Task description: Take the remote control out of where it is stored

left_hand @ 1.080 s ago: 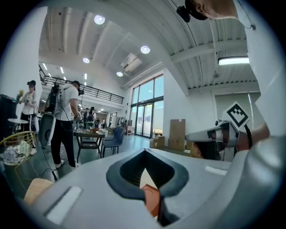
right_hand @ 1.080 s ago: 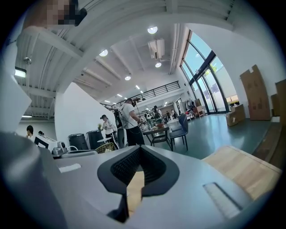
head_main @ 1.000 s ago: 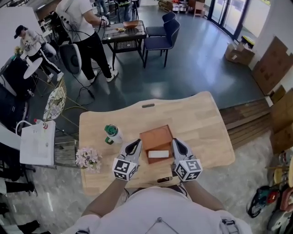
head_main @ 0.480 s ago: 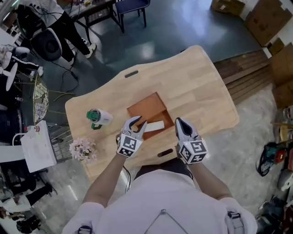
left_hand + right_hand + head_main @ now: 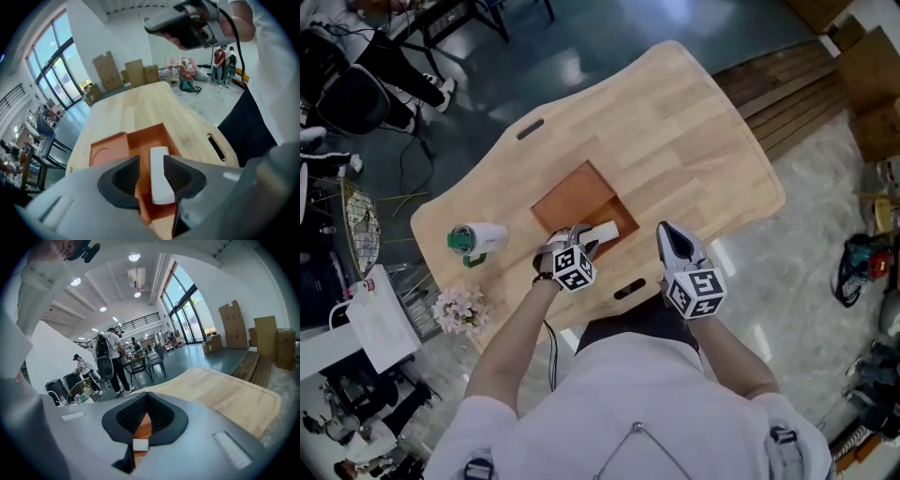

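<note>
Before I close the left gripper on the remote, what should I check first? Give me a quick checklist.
1. Left gripper jaws apart: ok, open.
2. White rectangular remote control between those jaws: ok, one jaw on each long side.
3. Grip made: not ok, the jaws have not closed on it.
4. Remote resting inside the orange-brown wooden tray: ok, it lies in the compartment nearest the person.
5. Right gripper out of the way: ok, jaws shut, holding nothing, off to the tray's right.
6. Green and white bottle clear of the tray: ok, lying apart on the light wooden table.
</note>
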Demonstrator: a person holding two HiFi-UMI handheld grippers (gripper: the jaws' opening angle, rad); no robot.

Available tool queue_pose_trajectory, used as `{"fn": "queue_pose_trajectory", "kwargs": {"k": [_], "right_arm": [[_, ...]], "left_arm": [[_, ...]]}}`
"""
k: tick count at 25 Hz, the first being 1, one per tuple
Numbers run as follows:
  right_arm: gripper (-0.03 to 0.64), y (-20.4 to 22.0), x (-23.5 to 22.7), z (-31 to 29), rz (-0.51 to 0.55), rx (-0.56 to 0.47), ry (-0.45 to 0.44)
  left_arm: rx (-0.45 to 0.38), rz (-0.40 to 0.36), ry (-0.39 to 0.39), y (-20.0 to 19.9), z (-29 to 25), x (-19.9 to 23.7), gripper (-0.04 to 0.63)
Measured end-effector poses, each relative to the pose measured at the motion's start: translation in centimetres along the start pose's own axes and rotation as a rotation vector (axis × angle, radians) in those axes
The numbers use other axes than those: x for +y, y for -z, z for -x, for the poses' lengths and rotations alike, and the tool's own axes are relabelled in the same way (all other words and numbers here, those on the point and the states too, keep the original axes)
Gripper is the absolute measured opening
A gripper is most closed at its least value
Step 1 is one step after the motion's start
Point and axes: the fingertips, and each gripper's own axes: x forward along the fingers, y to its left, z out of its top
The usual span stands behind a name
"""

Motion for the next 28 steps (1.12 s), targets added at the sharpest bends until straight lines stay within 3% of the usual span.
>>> {"fn": "queue_pose_trajectory", "kwargs": {"k": [3,9,14,20,28], "right_arm": [[0.028,1.0,-0.9,0.5,-0.023,0.015,0.025],[0.028,2.3,-3.1,0.1,-0.038,0.038,0.060],[0.028,3.3,-3.8,0.6,-0.055,0.055,0.079],[0.028,3.8,-3.8,0.4,-0.058,0.062,0.078],[0.028,4.1,-3.6,0.3,-0.048,0.076,0.071]], "left_arm": [[0.081,-0.023,0.079,1.1,-2.8,-1.7,0.174],[0.232,-0.014,0.106,3.8,-7.2,-1.7,0.253],[0.326,-0.037,0.135,5.4,-8.4,-2.1,0.275],[0.381,-0.076,0.140,5.9,-9.2,-2.4,0.276],[0.404,-0.046,0.159,6.1,-10.5,-3.0,0.275]]}}
